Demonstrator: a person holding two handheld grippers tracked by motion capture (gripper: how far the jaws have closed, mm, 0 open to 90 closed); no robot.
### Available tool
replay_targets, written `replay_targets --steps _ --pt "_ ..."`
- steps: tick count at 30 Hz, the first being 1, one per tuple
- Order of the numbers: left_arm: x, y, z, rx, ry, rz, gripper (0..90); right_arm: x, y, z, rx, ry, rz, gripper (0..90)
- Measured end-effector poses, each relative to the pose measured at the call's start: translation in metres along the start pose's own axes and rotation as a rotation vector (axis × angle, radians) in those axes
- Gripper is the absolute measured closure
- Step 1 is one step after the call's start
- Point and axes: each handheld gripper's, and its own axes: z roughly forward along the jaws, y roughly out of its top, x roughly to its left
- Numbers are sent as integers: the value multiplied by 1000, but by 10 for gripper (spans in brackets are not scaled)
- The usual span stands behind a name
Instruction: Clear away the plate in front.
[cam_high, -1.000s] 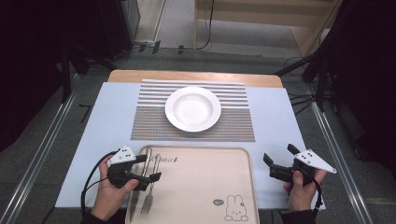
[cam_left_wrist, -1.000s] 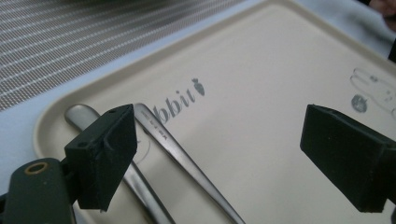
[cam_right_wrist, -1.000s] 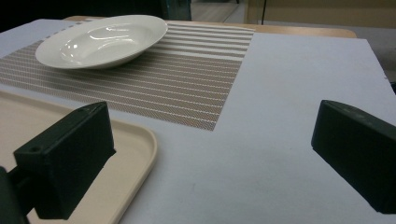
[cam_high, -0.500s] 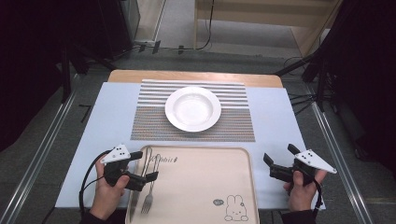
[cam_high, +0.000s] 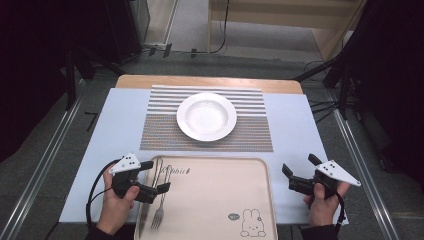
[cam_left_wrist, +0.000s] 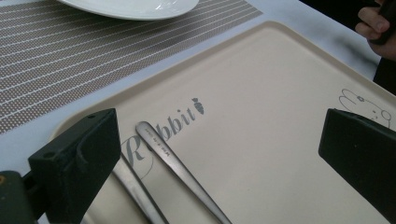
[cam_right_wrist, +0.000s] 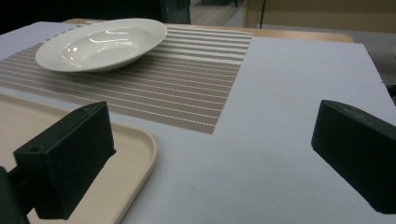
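the pale surface (cam_high: 300, 125) carries a beige tray (cam_high: 220, 200). my left gripper (cam_high: 156, 176) hangs released over the fork (cam_high: 160, 207), its handles cut off by the frame edge; my right gripper (cam_high: 297, 172) rests unclenched, empty.

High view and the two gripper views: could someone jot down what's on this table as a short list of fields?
tray: beige tray with a rabbit drawing, at the near edge of the table
cutlery: fork and a second metal handle lying side by side at the tray's left end
plate: empty white plate on the striped placemat, beyond the tray
left hand-held gripper: jaws have just opened wide, standing over the cutlery handles, pads not pressing on them
right hand-held gripper: open, off the tray's right side, nothing between the jaws
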Motion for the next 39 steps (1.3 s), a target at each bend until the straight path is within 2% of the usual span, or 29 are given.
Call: replay_targets --steps 3,8,11,13,18,20,22,27,31,39 --pt "0 2 1 4 1 4 0 0 0 0 -3 -1 -2 0" --pt "0 9 -1 -19 -15 -9 0 1 1 -1 -7 4 2 0" --pt "0 13 -1 -24 -12 -2 0 3 3 -2 -5 -2 5 0" --pt "1 15 -1 -23 -14 -4 0 5 4 -1 4 0 -9 0" --pt "6 20 -3 -25 -13 -11 0 9 3 -1 9 3 -34 0" --pt "9 22 -3 -28 -11 -16 0 9 3 -1 10 11 -36 0" --pt "12 26 -3 -32 -11 -22 0 9 3 -2 5 -4 -34 0" --pt "18 35 -1 -39 -11 -34 0 9 2 -2 -2 11 -39 0" --pt "23 41 2 -48 -24 -52 0 11 2 -2 -4 14 -48 0" --pt "27 53 10 -40 -5 -39 0 10 2 -1 -5 23 -51 0"
